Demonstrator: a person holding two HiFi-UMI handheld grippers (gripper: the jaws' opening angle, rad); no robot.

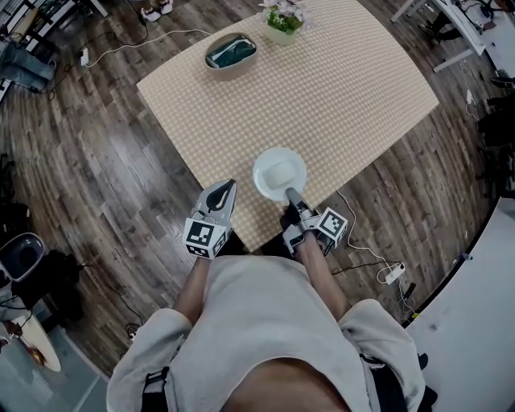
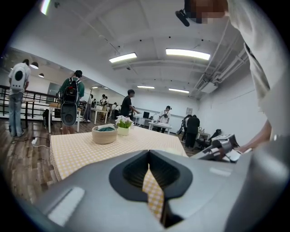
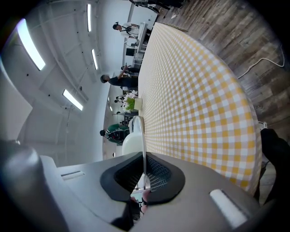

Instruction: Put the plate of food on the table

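Head view, nearest items first.

1. Left gripper [image 1: 226, 193], with a marker cube [image 1: 205, 236] bearing black-and-white square patterns. It hangs over the near edge of the worktop [image 1: 354, 96]. The fingers are clenched together with nothing between them. In the left gripper view only a thin slit of checked cloth [image 2: 153, 190] shows through.
2. Right gripper [image 1: 291, 195], with a cube patterned the same way. The fingers grasp the near rim of the plate [image 1: 278, 165].
3. Plate: white and round, at the worktop's near edge. It holds a pale white portion at its centre, and the kind of food cannot be made out. Whether the plate rests on the cloth or sits just above it cannot be told. In the right gripper view the plate [image 3: 130, 142] appears edge-on, its rim pinched between the fingers.
4. Worktop: covered by the yellow-and-white checked cloth.
5. Bowl [image 1: 231, 52]: tan and oval, at the far left corner, containing something dark green.
6. Flowerpot [image 1: 282, 22]: pale, near the bowl at the far edge, holding white and pink blooms with green leaves.
7. Wooden floor [image 1: 105, 161] all round the worktop, with a white power strip [image 1: 393, 274] and its cable to the right.
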